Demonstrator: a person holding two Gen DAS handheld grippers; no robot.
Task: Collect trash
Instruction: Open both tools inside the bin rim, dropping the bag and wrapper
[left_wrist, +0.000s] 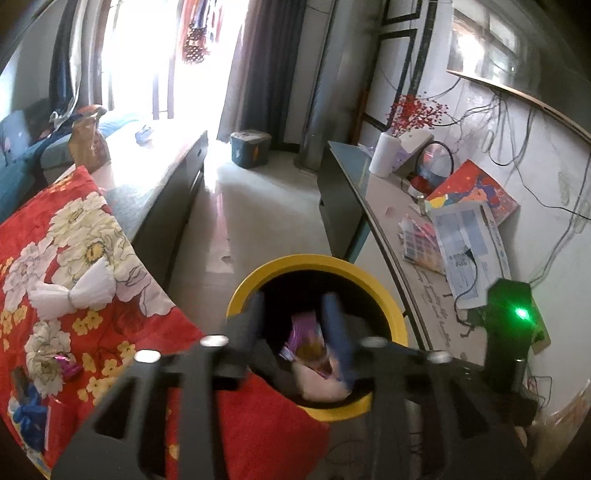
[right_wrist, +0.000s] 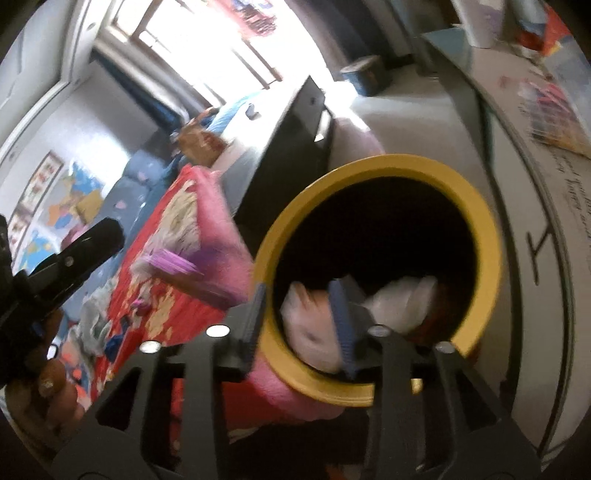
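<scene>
From my left wrist camera I see the left gripper (left_wrist: 295, 317) hanging over the mouth of the yellow-rimmed bin (left_wrist: 373, 280), its two fingers spread apart with nothing pinched between them. Just past the fingers, inside the dark bin, lies a crinkled purple wrapper (left_wrist: 304, 338) with an orange patch, resting on a pale crumpled lump; both are blurred. The bin stands against the red floral quilt (left_wrist: 74, 236), on which I can make out a white twisted paper scrap (left_wrist: 72, 290) and a small shiny magenta candy wrapper (left_wrist: 66, 365). The desk (left_wrist: 399, 206) to the side carries papers and a paper roll. From my right wrist camera, the right gripper (right_wrist: 301, 325) is also parted wide: one finger sits outside the bin's yellow rim (right_wrist: 484, 229) and the blue-padded one is inside it, gripping nothing. Within the bin I see white crumpled trash (right_wrist: 402, 299) and a pale pinkish piece, too smeared to name. A purple wrapper (right_wrist: 173, 262) lies on the pink edge of the quilt beside the bin, and the other gripper's black body shows at the frame edge.
</scene>
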